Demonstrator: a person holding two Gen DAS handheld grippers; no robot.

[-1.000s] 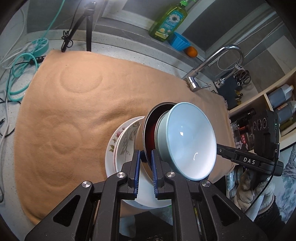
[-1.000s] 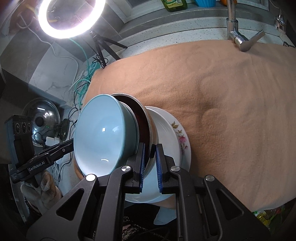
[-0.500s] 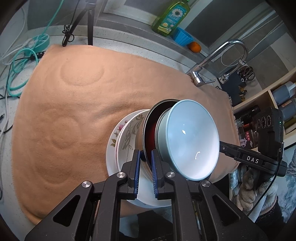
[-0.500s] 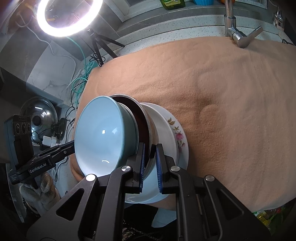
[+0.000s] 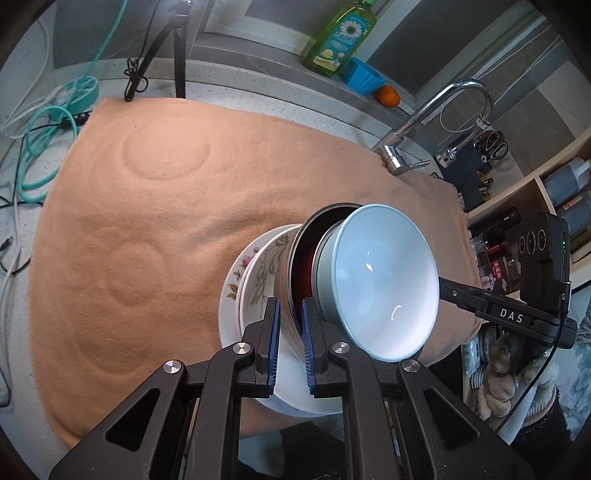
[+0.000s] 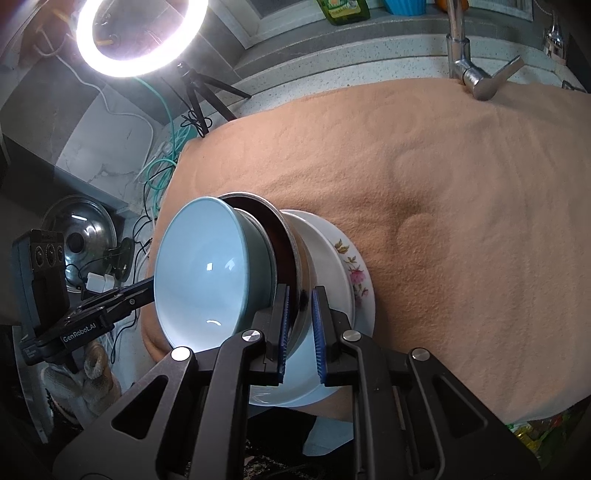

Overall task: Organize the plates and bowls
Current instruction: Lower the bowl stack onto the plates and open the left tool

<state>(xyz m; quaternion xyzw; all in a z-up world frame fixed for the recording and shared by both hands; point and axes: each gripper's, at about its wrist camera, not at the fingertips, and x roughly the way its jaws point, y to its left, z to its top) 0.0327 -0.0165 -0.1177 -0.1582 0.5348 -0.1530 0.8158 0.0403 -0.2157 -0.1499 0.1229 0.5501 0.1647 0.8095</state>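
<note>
A stack of dishes is held between both grippers above the front edge of the tan cloth (image 5: 155, 221). On top is a light blue bowl (image 5: 384, 280), nested in a steel bowl with a dark red inside (image 5: 301, 258), over floral white plates (image 5: 251, 273). My left gripper (image 5: 289, 343) is shut on the steel bowl's rim. My right gripper (image 6: 300, 328) is shut on the opposite rim of the steel bowl (image 6: 291, 251); the blue bowl (image 6: 210, 273) and floral plate (image 6: 354, 277) show there too. Each gripper appears in the other's view.
The cloth (image 6: 461, 206) bears round dents. A tap (image 5: 436, 122), a green soap bottle (image 5: 340, 33), a blue cup (image 5: 364, 75) and an orange (image 5: 388, 96) stand at the back. A ring light (image 6: 136, 33) on a tripod and cables (image 5: 40, 147) lie left. Shelves (image 5: 546, 206) stand right.
The stack and both grippers have drifted slightly; more of the cloth and back ledge shows. The grips are unchanged.
</note>
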